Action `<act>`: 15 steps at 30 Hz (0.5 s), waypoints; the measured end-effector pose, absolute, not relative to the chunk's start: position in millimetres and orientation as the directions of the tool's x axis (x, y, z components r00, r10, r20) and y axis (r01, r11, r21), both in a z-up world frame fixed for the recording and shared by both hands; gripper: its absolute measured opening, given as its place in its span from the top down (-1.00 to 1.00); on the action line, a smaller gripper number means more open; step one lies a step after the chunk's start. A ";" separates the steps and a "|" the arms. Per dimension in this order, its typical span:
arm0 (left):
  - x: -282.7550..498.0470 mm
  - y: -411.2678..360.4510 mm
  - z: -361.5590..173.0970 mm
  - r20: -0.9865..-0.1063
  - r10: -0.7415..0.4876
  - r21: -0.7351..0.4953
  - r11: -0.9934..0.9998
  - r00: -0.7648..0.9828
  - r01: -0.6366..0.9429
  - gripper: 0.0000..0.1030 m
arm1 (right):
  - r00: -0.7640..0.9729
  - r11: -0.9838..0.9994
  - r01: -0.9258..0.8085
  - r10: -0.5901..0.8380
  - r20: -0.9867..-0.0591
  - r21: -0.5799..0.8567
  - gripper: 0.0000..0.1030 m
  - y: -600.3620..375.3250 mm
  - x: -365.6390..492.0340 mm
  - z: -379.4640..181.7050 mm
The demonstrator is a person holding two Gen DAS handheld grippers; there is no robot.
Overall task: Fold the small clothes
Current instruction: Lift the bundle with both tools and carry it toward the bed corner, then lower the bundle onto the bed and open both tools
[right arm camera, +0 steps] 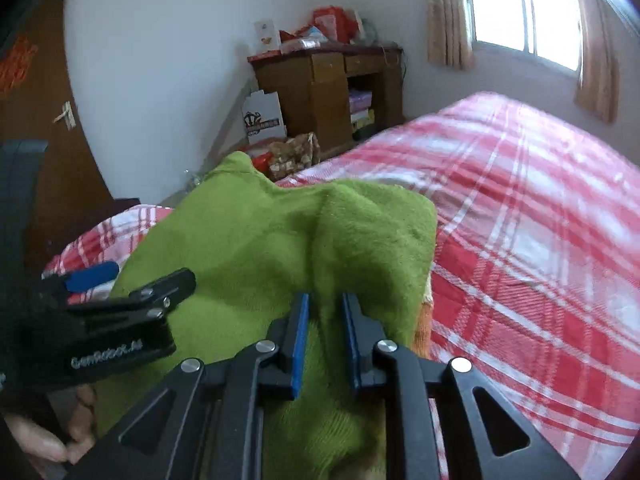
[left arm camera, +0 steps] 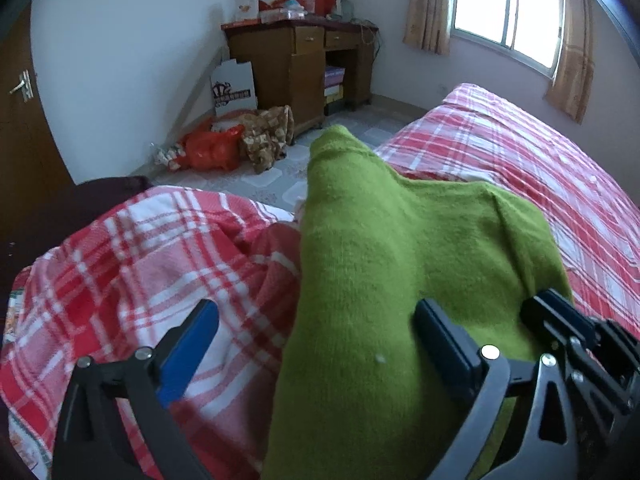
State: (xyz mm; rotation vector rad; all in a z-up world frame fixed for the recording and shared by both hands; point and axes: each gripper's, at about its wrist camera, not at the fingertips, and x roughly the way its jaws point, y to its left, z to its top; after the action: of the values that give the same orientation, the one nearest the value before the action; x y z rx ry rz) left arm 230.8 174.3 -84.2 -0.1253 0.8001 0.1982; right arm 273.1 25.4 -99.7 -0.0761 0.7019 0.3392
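Note:
A green knit garment (left arm camera: 360, 280) lies bunched on the red and white plaid bed (left arm camera: 540, 168); it also shows in the right wrist view (right arm camera: 248, 240). My left gripper (left arm camera: 316, 344) is open, its jaws wide apart, with the garment's edge lying between them. My right gripper (right arm camera: 325, 332) is shut on a raised fold of the green garment. The left gripper (right arm camera: 132, 280) shows at the left of the right wrist view, resting on the cloth. The right gripper's black frame (left arm camera: 560, 320) shows at the right of the left wrist view.
The plaid bed (right arm camera: 540, 240) stretches away to the right. A wooden desk (left arm camera: 304, 64) with clutter stands at the far wall, with bags (left arm camera: 212, 148) on the tiled floor. A brown door (left arm camera: 24, 120) is at left, a curtained window (left arm camera: 508, 8) at right.

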 end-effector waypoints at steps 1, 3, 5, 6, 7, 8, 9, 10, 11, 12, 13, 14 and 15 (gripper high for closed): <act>224.2 173.8 -80.4 -0.714 0.135 -0.030 0.974 0.687 -0.223 -0.96 | 0.734 0.946 -0.324 0.268 -0.624 0.025 0.64 26.2 260.3 -94.8; 209.8 170.0 -73.6 -0.696 0.154 -0.005 0.976 0.701 -0.219 -0.94 | 0.757 0.942 -0.336 0.284 -0.589 0.021 0.44 25.3 236.3 -89.7; 194.2 164.4 -69.2 -0.677 0.184 0.031 0.974 0.713 -0.222 -0.93 | 0.761 0.943 -0.332 0.281 -0.585 0.021 0.11 22.9 217.2 -92.3; 188.3 162.7 -68.9 -0.672 0.194 0.045 0.974 0.715 -0.222 -0.93 | 0.757 0.944 -0.329 0.277 -0.592 0.022 0.10 21.8 210.4 -95.4; 179.1 159.0 -69.9 -0.668 0.206 0.065 0.973 0.715 -0.220 -0.93 | 0.753 0.945 -0.328 0.271 -0.599 0.015 0.09 21.2 204.4 -98.4; 172.7 155.9 -71.8 -0.668 0.215 0.081 0.973 0.712 -0.217 -0.93 | 0.755 0.947 -0.321 0.255 -0.604 -0.001 0.05 20.6 198.7 -100.6; 167.7 153.4 -73.9 -0.669 0.222 0.095 0.972 0.709 -0.214 -0.93 | 0.757 0.951 -0.310 0.236 -0.610 -0.017 0.00 19.7 194.5 -102.7; 160.1 150.5 -78.0 -0.672 0.231 0.115 0.971 0.704 -0.208 -0.93 | 0.747 0.953 -0.301 0.225 -0.626 -0.016 -0.10 18.9 192.5 -105.7; 154.7 149.5 -80.5 -0.674 0.236 0.126 0.970 0.700 -0.206 -0.93 | 0.718 0.955 -0.295 0.233 -0.656 0.016 -0.10 14.8 190.7 -111.2; 149.4 147.9 -83.4 -0.678 0.240 0.135 0.970 0.695 -0.203 -0.93 | 0.696 0.956 -0.284 0.254 -0.672 0.067 -0.10 8.2 186.1 -116.0; 141.7 148.2 -85.1 -0.682 0.239 0.138 0.970 0.691 -0.199 -0.93 | 0.699 0.959 -0.267 0.257 -0.668 0.090 -0.10 2.5 179.4 -116.7; 135.8 147.9 -85.7 -0.683 0.235 0.137 0.971 0.691 -0.195 -0.93 | 0.707 0.962 -0.256 0.253 -0.660 0.095 -0.11 -0.8 173.7 -115.3; 130.0 147.0 -85.1 -0.682 0.232 0.138 0.972 0.694 -0.190 -0.93 | 0.717 0.965 -0.243 0.249 -0.651 0.100 -0.10 -5.0 163.0 -112.2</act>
State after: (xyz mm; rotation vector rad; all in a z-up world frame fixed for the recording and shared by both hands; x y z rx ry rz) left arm 130.0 147.0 -85.1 0.0583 0.7691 0.2359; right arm 162.9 -5.0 -112.2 0.0077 0.7209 0.2723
